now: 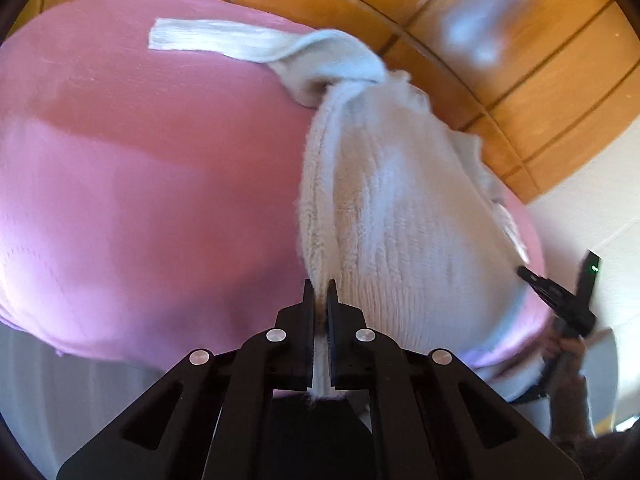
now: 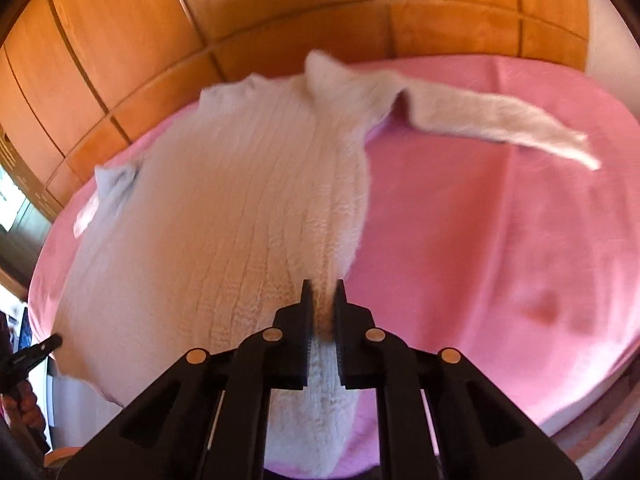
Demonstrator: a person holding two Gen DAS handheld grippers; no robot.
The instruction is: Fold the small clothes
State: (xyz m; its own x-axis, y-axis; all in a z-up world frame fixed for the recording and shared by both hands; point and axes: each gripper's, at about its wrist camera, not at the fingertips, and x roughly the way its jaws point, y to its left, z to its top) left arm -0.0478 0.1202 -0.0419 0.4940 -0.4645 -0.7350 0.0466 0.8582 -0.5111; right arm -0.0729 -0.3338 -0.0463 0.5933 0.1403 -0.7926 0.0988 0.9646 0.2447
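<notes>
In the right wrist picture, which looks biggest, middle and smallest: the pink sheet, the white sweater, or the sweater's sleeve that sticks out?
1. pink sheet
2. white sweater, nearly as big here, being nearer the camera
3. sleeve, clearly smallest

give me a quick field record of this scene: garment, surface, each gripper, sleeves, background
garment: white fuzzy ribbed sweater, spread over the bed, partly bunched
surface: pink bedsheet
left gripper: shut on a pinched fold at the sweater's near edge
right gripper: shut on the near edge of the same sweater
sleeves: one sleeve stretched out to the right in the right wrist view; the other sleeve crumpled at the left
background: wooden panelled wall behind the bed
fold progress: no tidy fold visible yet
</notes>
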